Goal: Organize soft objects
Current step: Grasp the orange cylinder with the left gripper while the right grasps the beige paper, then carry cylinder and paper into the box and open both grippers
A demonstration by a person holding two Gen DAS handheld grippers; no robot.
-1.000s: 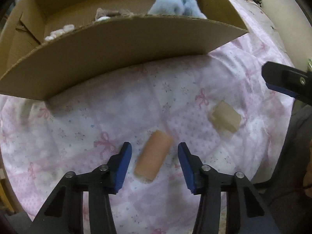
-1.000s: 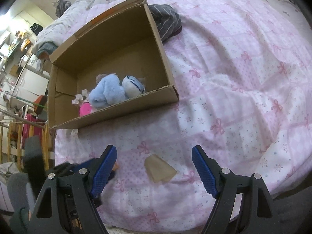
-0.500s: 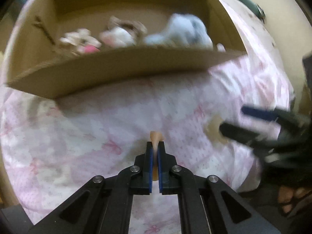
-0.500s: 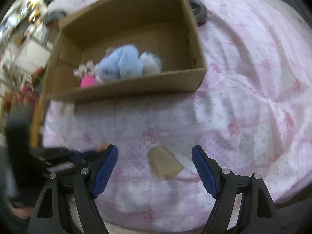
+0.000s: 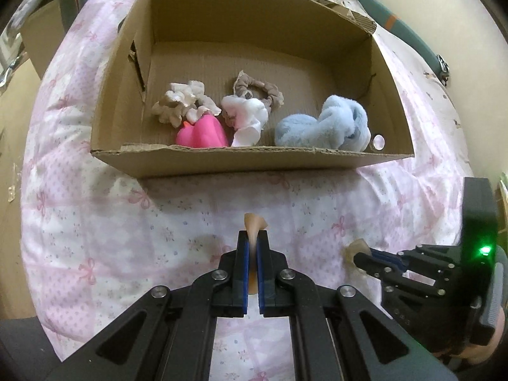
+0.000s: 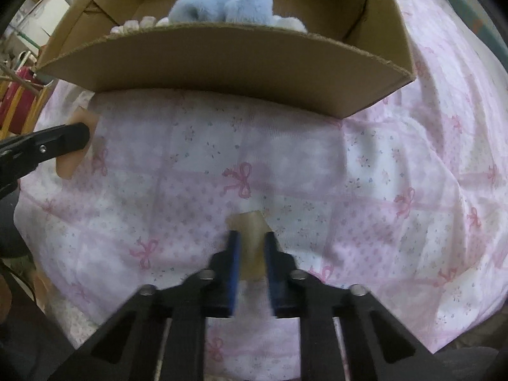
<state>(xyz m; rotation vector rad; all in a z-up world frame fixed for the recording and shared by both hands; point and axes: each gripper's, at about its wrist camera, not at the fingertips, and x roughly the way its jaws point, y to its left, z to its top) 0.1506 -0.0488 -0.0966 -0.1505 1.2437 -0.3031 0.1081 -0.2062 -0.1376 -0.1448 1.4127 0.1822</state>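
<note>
On the bed (image 5: 95, 222), in front of the box (image 5: 222, 162), left gripper (image 5: 252, 247) is clamped tight on a peach sponge (image 5: 254, 223), squashed thin betw. its fingers (image 5: 243, 263). Right gripper (image 6: 249, 254) is nearly closed around a tan sponge (image 6: 250, 222), fingers (image 6: 233, 254) touching its sides. Box holds a blue plush (image 5: 327, 127), pink toy (image 5: 201, 133) & scrunchies (image 5: 257, 90).

Pink bow-patterned quilt (image 5: 95, 222), brown cardboard box (image 5: 222, 162), light-blue plush (image 5: 324, 123), hot-pink toy (image 5: 203, 133).
</note>
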